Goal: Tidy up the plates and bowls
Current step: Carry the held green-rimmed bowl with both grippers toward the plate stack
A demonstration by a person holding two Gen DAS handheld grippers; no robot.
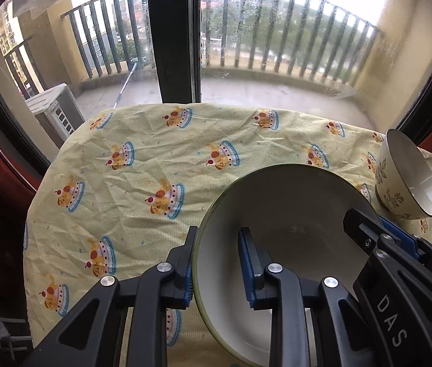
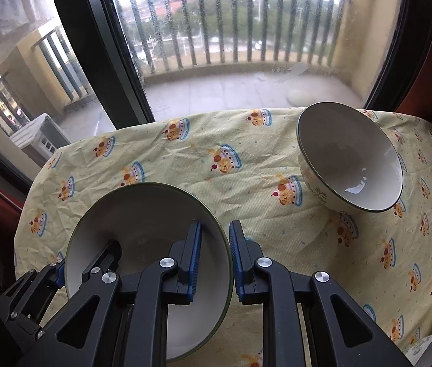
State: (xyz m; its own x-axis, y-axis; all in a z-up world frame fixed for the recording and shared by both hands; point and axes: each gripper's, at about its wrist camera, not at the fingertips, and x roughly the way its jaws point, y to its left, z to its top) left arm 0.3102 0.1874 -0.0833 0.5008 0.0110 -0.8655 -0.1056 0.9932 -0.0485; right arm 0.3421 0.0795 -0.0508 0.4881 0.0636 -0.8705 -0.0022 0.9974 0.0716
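Green-rimmed bowl [image 1: 277,214] sits near the front edge of the cloth-covered table [image 1: 142,159], pinched on 2 sides. Left gripper [image 1: 216,263] clamps its left rim wall; right gripper [image 2: 215,260] clamps the right rim — both closed on it. Glazed ceramic: stiff, slick, breakable, moderately heavy; rim grips suit it. Cream inside, empty. Leaf-patterned bowl [image 2: 350,159] stands toward the right edge.

bowl [image 1: 277,214]: white, green rim | cloth [image 1: 142,140]: yellow, cake print | tool pads [image 2: 196,263]: blue
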